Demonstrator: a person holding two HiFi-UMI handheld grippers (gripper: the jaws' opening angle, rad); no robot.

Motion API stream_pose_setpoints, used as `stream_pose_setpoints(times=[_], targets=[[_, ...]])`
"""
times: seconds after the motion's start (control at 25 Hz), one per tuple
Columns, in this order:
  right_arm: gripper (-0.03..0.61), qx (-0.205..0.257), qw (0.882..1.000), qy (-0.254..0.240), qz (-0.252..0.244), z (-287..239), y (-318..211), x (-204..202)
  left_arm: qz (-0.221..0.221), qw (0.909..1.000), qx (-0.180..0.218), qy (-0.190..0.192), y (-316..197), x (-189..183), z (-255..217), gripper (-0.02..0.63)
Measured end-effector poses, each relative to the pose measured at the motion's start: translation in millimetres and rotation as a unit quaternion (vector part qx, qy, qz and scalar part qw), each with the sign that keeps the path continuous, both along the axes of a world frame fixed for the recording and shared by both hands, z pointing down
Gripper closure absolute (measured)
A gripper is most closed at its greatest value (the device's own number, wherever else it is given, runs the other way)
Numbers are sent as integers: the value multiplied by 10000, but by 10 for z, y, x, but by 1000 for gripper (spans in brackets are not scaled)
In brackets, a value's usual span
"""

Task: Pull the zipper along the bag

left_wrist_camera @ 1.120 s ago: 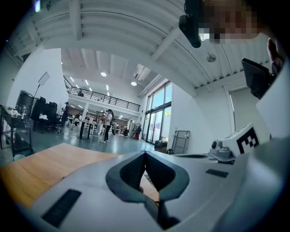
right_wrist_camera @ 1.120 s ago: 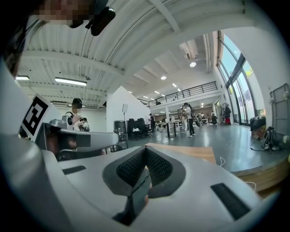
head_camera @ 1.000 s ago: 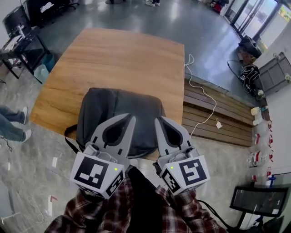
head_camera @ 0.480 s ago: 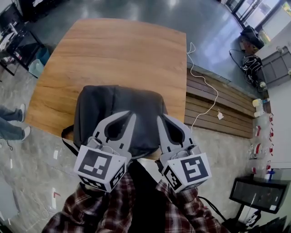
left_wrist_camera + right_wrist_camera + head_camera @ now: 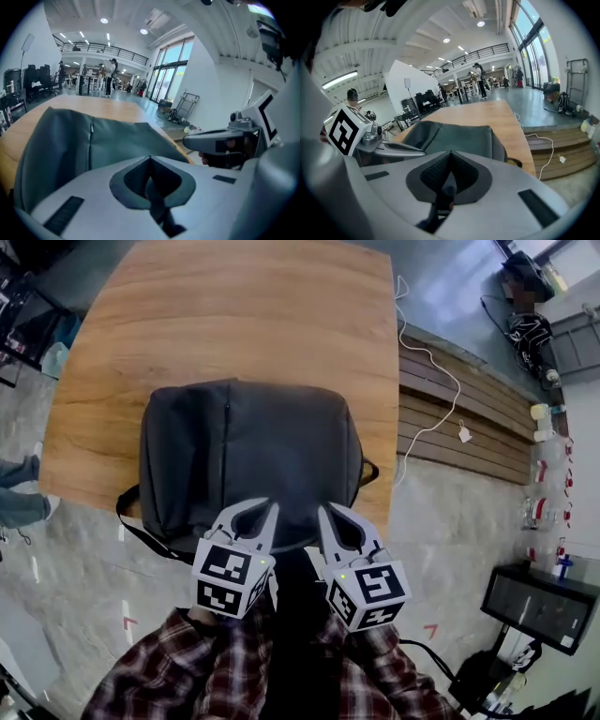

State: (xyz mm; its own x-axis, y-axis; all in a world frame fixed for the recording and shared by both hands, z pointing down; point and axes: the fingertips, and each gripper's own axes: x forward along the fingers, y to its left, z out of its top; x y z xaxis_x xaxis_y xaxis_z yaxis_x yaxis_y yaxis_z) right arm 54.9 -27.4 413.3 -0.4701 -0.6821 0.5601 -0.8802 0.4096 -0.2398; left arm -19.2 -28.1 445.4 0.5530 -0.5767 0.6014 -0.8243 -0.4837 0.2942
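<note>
A dark grey backpack (image 5: 253, 456) lies flat on the wooden table (image 5: 244, 315), at its near edge. A straight zipper line (image 5: 228, 423) runs up the bag's left part, and it also shows in the left gripper view as the zipper (image 5: 91, 136). My left gripper (image 5: 270, 506) and right gripper (image 5: 323, 510) hang side by side close to my body. Their tips are over the bag's near edge. Both are shut with nothing between the jaws, as the left gripper (image 5: 150, 157) and right gripper (image 5: 451, 153) show in their own views. The bag (image 5: 459, 133) lies just ahead of them.
A bag strap (image 5: 136, 521) hangs off the table's near left, and a small loop (image 5: 368, 472) sticks out at the bag's right. A white cable (image 5: 431, 357) trails over the slatted wooden platform (image 5: 469, 418) to the right. A black stand (image 5: 534, 601) is at the lower right.
Both grippers have drawn back toward my body and look smaller. The head view has shifted so that the whole bag shows. Both grippers stayed shut.
</note>
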Motion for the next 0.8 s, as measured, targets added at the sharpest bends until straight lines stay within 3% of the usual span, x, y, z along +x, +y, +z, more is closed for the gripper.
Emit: stream_pose_setpoints(times=[0.2, 0.4, 0.8], targets=[[568, -515, 9984, 189, 120, 536, 35, 38, 41, 9985, -497, -224, 43, 32, 598, 603], [568, -684, 9970, 299, 214, 807, -79, 91, 11, 9982, -466, -387, -163, 88, 759, 603], [568, -475, 9975, 341, 408, 849, -607, 92, 53, 9985, -203, -499, -726, 88, 763, 603]])
